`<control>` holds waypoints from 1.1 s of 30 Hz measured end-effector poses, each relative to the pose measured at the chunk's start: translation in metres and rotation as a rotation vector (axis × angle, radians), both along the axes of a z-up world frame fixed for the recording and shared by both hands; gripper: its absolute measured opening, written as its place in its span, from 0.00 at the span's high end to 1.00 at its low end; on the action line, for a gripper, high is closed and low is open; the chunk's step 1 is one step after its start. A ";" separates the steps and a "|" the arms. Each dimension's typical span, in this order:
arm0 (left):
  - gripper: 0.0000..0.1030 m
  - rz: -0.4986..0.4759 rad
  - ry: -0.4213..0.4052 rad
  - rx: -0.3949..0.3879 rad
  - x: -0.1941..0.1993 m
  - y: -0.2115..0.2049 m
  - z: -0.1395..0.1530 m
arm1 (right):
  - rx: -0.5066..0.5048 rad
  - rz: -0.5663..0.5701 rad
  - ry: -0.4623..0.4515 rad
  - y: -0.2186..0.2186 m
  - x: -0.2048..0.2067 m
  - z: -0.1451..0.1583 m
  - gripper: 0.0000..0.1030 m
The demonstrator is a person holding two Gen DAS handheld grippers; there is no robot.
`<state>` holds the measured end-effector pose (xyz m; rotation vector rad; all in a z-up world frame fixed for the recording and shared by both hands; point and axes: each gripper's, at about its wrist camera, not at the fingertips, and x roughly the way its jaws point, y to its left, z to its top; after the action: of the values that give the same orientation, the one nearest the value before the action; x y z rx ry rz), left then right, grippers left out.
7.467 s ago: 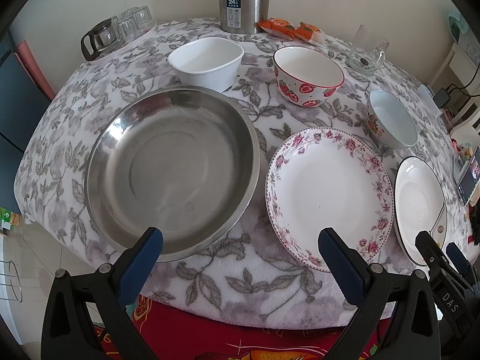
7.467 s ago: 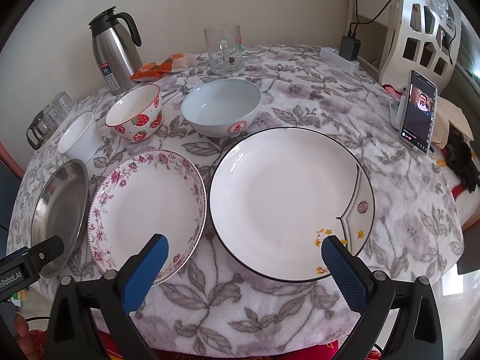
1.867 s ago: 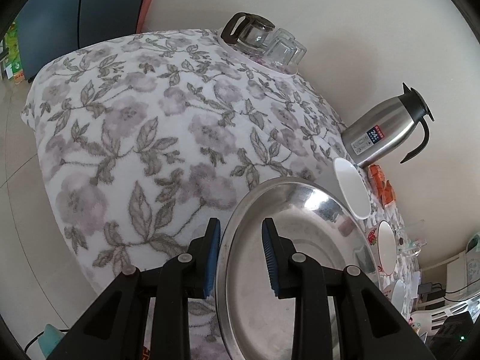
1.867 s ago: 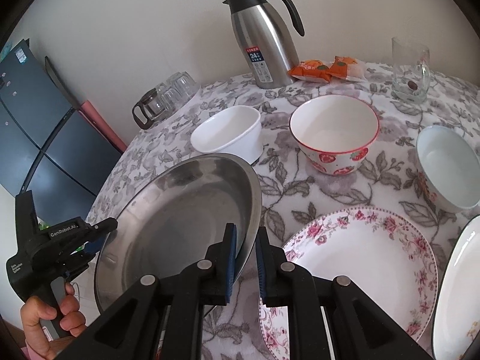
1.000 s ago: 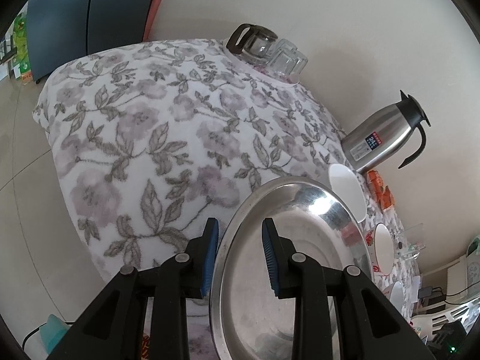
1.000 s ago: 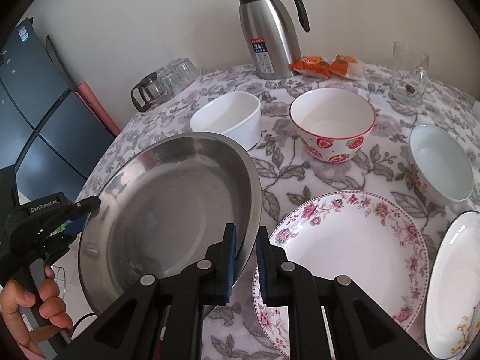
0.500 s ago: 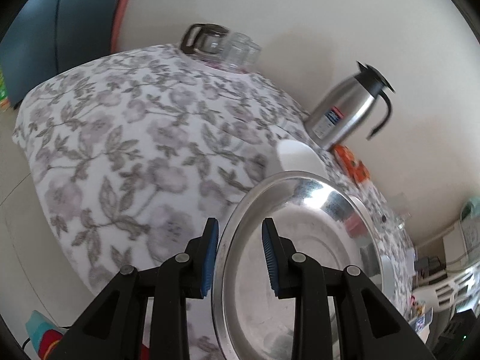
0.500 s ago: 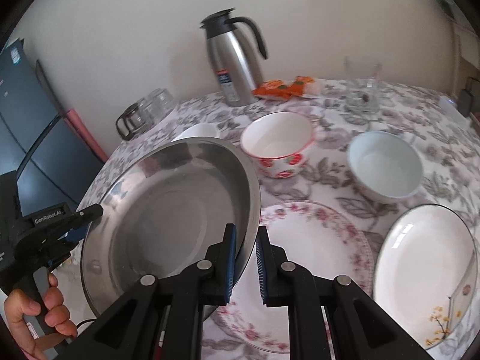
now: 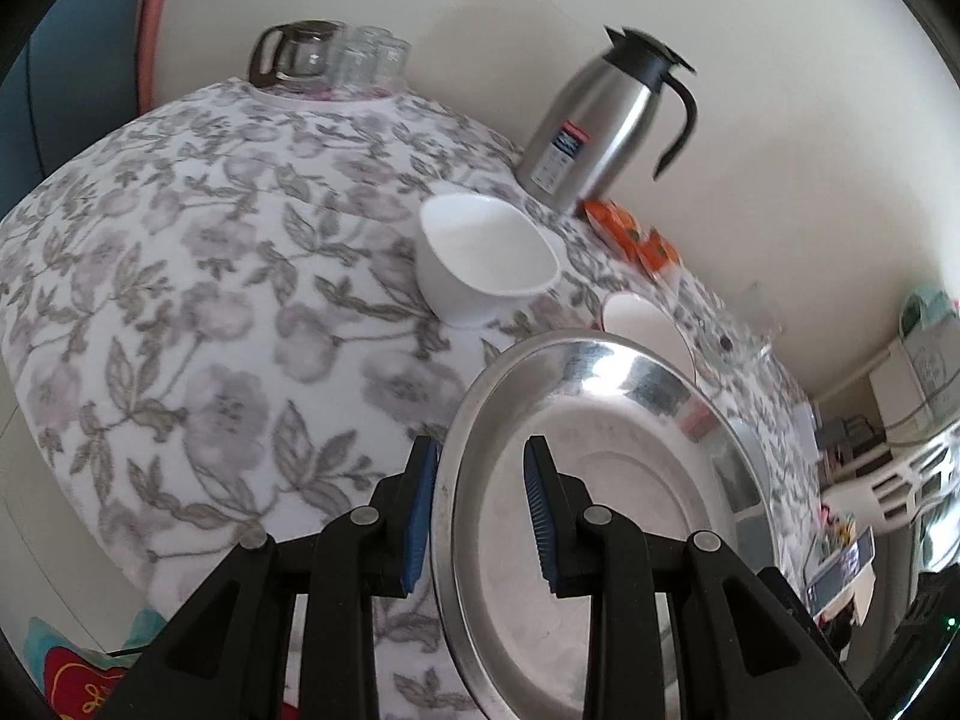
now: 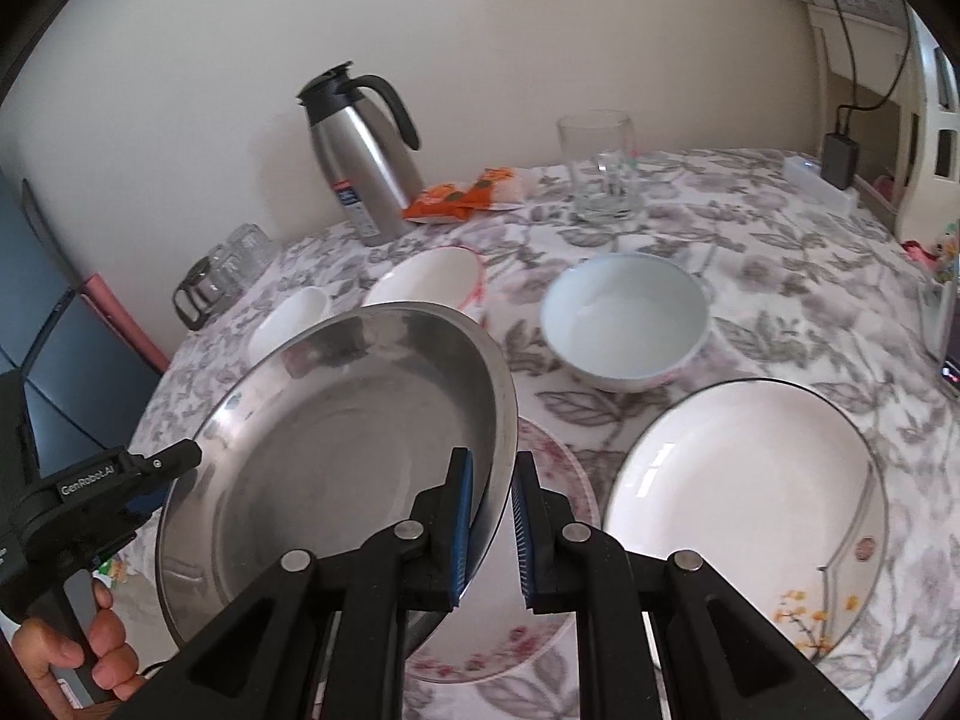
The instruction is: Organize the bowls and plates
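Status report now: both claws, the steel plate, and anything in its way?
Both claws, left and right, shut on steel plate rim, opposite sides. Plate off the cloth, tilted. Floral plate partly under it; rimmed plate alongside.

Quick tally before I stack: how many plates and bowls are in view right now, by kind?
Steel plates: 1, held in both grippers
Ceramic plates: 2, floral-rimmed and black-rimmed
Bowls: 3, small white, strawberry-patterned, pale blue
Total: 6
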<state>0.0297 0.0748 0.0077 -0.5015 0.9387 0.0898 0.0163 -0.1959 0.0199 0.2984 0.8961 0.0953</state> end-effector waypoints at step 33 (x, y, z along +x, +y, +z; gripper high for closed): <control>0.71 -0.195 0.205 0.027 0.018 -0.042 -0.039 | -0.048 -0.089 0.201 -0.033 0.003 -0.041 0.86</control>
<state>0.0473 0.0330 -0.0316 -0.3785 1.1808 -0.0235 0.0197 -0.2291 -0.0206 0.3058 1.0814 -0.0395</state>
